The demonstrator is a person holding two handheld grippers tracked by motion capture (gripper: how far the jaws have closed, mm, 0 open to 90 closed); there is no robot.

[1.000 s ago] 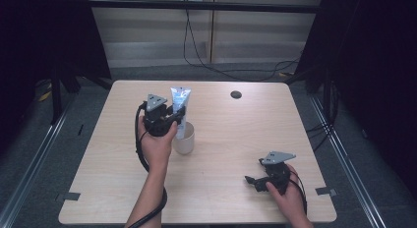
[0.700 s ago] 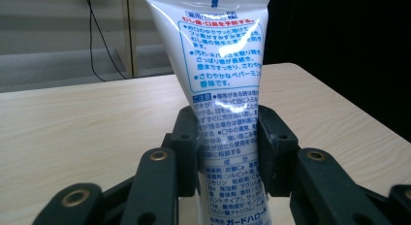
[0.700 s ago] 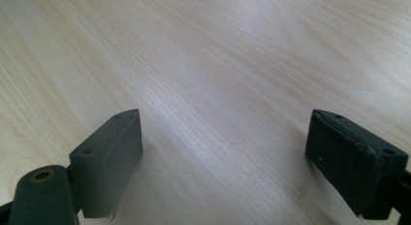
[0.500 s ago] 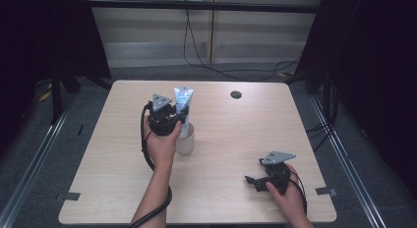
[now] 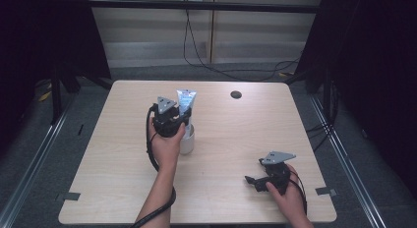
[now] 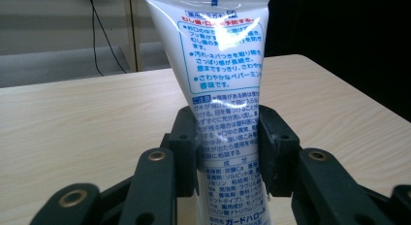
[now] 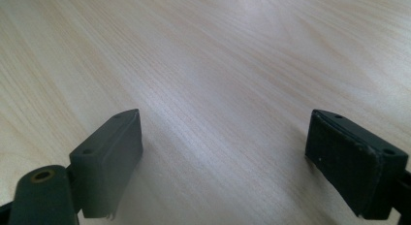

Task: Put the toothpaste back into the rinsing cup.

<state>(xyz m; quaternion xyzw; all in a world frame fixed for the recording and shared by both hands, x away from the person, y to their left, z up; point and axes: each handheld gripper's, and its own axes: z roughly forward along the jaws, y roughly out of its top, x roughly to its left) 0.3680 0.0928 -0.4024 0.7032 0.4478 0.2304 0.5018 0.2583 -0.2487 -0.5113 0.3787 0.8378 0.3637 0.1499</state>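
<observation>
Your left gripper (image 5: pixel 178 121) is clenched on a toothpaste tube (image 6: pixel 224 89), the two black jaws pinching its lower body from either side, and the tube stands over a white cup (image 5: pixel 187 143) at the left middle of the table (image 5: pixel 246 134). The tube's lower end seems to sit inside the cup, though your hand (image 5: pixel 166 147) hides the rim, so I cannot tell how deep it goes. The likeliest trouble from here: the tube is soft and glossy, so a hard squeeze could buckle it or push paste toward the cap, while a loose one could let it slide down through the pads. Letting go while it leans could also tip the light cup over. The tube's long axis runs nearly vertical, with the flat crimped end pointing up and the narrower end pointing down into the cup. Your right gripper (image 7: pixel 225 162) rests low at the near right of the table, jaws spread wide with nothing between them.
</observation>
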